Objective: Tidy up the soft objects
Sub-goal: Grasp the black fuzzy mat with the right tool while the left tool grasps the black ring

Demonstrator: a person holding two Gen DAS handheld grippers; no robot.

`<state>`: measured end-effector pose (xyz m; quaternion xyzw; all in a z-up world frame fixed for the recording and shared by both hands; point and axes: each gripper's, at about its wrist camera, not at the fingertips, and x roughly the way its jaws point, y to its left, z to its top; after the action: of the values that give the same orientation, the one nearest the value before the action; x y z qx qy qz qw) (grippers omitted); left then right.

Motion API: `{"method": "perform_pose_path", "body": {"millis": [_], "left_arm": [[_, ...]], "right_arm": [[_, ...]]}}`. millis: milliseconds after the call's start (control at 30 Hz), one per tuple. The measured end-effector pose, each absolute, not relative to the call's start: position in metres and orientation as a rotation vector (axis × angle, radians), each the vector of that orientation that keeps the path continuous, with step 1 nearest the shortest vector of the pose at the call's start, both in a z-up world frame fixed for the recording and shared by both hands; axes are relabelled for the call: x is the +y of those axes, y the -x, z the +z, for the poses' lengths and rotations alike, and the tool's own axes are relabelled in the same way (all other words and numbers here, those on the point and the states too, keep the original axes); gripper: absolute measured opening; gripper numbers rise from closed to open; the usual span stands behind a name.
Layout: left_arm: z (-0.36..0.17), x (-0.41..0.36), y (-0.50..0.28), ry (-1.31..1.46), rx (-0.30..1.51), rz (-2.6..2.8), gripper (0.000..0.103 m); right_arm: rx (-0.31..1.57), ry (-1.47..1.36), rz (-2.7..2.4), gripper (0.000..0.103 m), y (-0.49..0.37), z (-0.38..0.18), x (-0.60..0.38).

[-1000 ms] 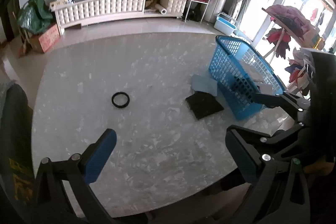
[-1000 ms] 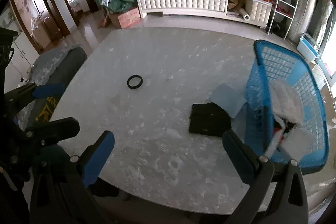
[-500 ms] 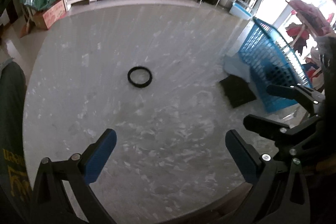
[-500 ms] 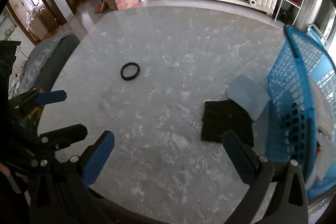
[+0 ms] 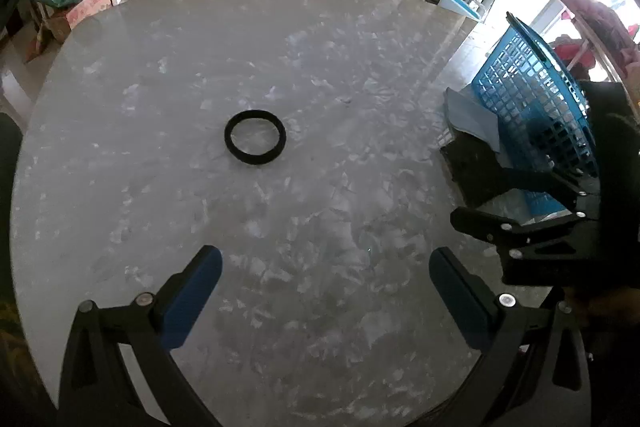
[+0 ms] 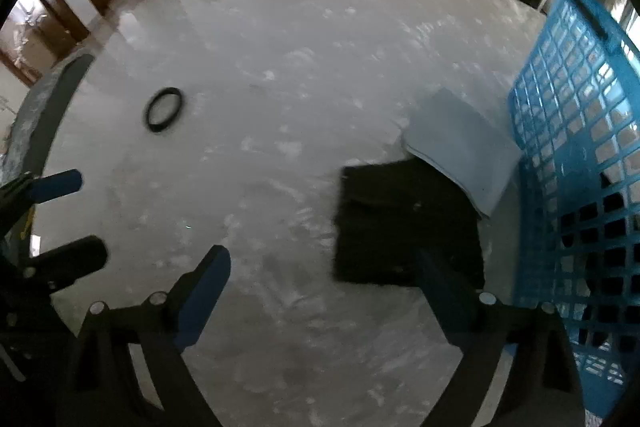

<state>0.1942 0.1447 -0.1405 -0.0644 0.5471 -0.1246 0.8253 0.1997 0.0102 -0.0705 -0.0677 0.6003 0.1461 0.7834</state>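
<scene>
The black cloth (image 6: 404, 223) lies flat on the desk (image 6: 280, 75) directly ahead of the right tool (image 6: 324, 291), its near edge between the spread fingers, the right one crossing its corner; both tools are released, grasping nothing. A pale blue cloth (image 6: 460, 151) overlaps the black one's far corner and sits against the blue basket (image 6: 580, 147), which stands on the desk's right side. The black ring (image 5: 255, 137) lies well ahead of the left tool (image 5: 324, 291), centred between its fingers and apart from the cloths. Compared with a second ago, both tools have moved forward and lower over the desk: the ring sits nearer the left tool, and the black cloth, once well ahead, now reaches the right tool's fingers. The desk is a round slab of glossy grey marble with white flecks; the basket is rigid plastic lattice; the cloths are soft folded squares; the tool fingers carry blue pads (image 5: 188, 297) on black frames.
</scene>
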Motion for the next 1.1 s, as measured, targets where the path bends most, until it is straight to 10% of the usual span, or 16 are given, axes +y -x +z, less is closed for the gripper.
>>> {"method": "perform_pose_path", "body": {"millis": [1100], "left_arm": [[-0.156,0.197,-0.255,0.127,1.238,-0.273,0.103]], "right_arm": [[1.233,0.249,0.315,0.014,-0.193,-0.078,-0.016]]}}
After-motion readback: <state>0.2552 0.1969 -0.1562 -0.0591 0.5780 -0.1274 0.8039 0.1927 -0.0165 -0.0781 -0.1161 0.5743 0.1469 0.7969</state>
